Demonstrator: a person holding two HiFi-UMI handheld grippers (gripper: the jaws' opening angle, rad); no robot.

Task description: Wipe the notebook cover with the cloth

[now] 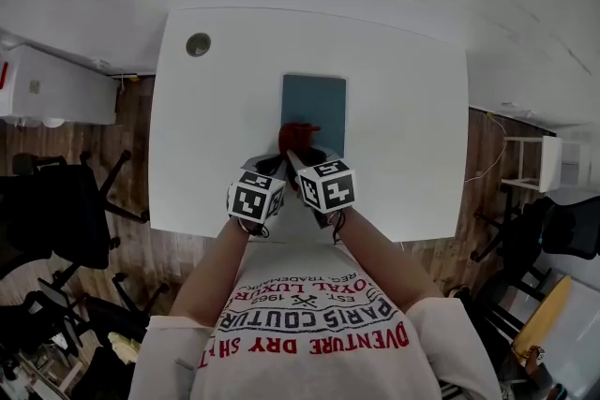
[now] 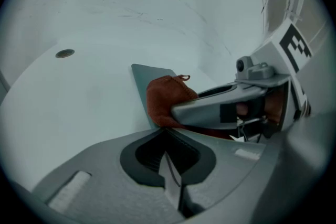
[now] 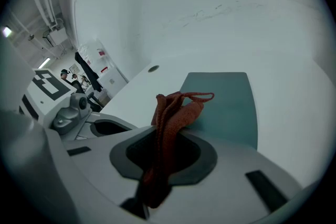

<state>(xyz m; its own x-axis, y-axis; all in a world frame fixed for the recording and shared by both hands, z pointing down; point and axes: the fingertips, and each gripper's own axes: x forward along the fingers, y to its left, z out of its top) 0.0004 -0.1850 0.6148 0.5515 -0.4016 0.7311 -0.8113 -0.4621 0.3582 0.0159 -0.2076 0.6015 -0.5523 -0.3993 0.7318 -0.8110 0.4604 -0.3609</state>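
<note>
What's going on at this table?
A person stands at the white table with a gripper in each hand. The right claw is shut on a rust-red knitted cloth, held over the near edge of the flat teal notebook. The left claw is shut, empty, close beside it. Whether the cloth touches the cover can't be told.

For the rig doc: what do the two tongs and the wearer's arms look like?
Left tongs and right tongs: grey moulded shells, black recess round the jaws, each bearing a white cube with black square markers. Short white T-shirt sleeves; red and dark print on the chest.
</note>
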